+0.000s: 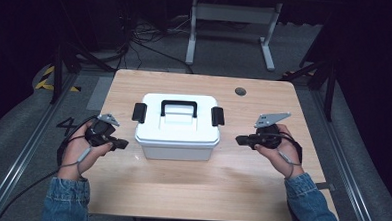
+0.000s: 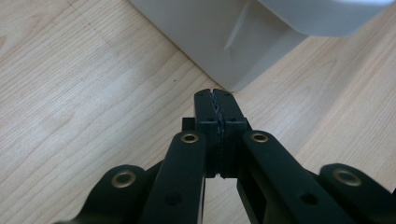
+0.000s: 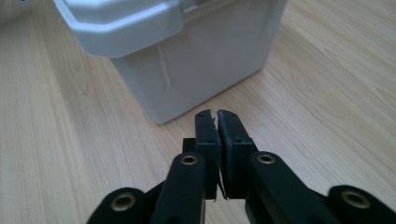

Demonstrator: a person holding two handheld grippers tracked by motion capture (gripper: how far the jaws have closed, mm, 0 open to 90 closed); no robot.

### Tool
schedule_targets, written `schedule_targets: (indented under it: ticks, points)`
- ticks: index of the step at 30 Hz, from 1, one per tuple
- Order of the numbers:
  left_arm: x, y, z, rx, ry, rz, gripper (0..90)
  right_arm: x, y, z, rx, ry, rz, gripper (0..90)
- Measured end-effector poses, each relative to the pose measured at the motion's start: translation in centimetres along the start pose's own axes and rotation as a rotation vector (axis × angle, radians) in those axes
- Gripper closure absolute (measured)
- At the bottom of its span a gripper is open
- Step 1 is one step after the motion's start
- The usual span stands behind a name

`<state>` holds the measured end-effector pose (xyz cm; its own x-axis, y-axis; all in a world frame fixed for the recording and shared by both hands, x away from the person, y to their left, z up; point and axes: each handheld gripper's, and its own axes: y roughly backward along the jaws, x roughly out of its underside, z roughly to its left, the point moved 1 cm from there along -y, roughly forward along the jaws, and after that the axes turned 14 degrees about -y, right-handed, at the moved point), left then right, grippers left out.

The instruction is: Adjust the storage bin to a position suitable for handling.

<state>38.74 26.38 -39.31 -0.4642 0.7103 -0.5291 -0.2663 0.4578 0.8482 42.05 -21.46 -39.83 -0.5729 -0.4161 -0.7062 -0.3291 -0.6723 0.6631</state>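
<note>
Mid table (image 1: 130,187): white box (image 1: 177,134), lid on, contents hidden | L tool (image 1: 121,144) clenched | R tool (image 1: 240,140) clenched

High view overhead, gripper views near box (image 1: 177,127)

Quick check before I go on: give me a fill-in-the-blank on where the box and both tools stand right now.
1. The white box sits on the table with its lid ____.
2. The handle on the lid is coloured ____.
3. The left tool has its jaws ____ and holds nothing.
4. The box lies ____ the left tool and the right tool.

Missing words: closed; black; shut; between
</note>
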Motion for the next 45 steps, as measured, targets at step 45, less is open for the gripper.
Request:
schedule_targets:
  ticks: [45]
  points:
    - [-2.8, -2.8, -0.8, -0.049, -0.129, -0.05, 90.0, -1.0, -4.0, 3.4, -0.137, 0.188, 0.121, 89.6]
